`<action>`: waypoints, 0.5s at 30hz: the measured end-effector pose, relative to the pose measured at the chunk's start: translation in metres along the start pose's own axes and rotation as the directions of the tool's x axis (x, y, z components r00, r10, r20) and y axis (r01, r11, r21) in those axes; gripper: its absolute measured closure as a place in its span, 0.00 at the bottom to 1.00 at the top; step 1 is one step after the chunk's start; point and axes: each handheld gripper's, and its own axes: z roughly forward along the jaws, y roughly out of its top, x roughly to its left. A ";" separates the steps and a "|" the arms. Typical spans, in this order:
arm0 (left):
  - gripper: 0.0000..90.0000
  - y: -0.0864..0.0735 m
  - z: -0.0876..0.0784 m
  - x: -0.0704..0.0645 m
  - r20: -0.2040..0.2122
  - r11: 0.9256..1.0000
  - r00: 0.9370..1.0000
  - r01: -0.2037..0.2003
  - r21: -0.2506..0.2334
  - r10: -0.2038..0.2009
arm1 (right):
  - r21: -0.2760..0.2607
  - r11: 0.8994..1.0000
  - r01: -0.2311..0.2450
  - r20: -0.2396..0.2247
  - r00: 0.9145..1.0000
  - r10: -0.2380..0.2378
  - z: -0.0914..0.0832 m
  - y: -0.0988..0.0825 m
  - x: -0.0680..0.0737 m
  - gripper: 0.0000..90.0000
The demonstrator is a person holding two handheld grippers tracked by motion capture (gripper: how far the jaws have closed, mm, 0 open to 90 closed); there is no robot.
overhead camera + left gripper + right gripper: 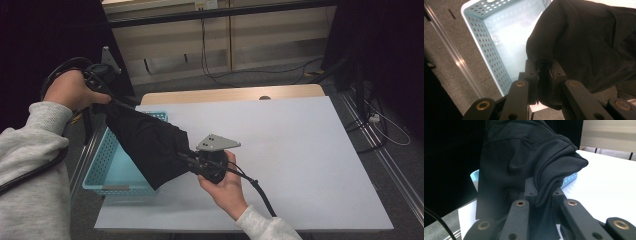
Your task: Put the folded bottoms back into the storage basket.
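A black cloth garment (147,142) hangs stretched between my two grippers, above the light blue perforated basket (102,170). My left gripper (107,97) holds its upper end, up at the left beyond the table's edge, shut on a fold of the black garment (584,47). My right gripper (192,161) holds the lower end over the white table top (300,150), also shut on a bunched fold of the garment (524,165). The garment covers the basket's right side in the high view.
The basket (496,42) sits at the table's left front corner, its inside bare where it shows. A wooden strip (230,94) edges the table's far side. Cables (225,75) lie on the floor behind, and a metal rail (380,150) runs along the right.
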 end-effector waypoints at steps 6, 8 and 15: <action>0.89 0.001 0.001 0.009 -0.002 1.000 1.000 0.022 0.006 -0.022 | -0.003 1.000 0.008 -0.005 1.000 -0.008 0.006 0.003 0.004 0.91; 0.89 0.000 0.001 0.011 -0.004 1.000 1.000 0.024 0.006 -0.024 | 0.000 1.000 0.009 -0.006 1.000 -0.009 0.008 0.004 0.006 0.91; 0.89 0.000 -0.001 0.019 -0.018 0.999 0.999 0.036 0.006 -0.036 | 0.002 0.999 0.037 -0.004 0.999 -0.037 0.014 0.012 0.013 0.91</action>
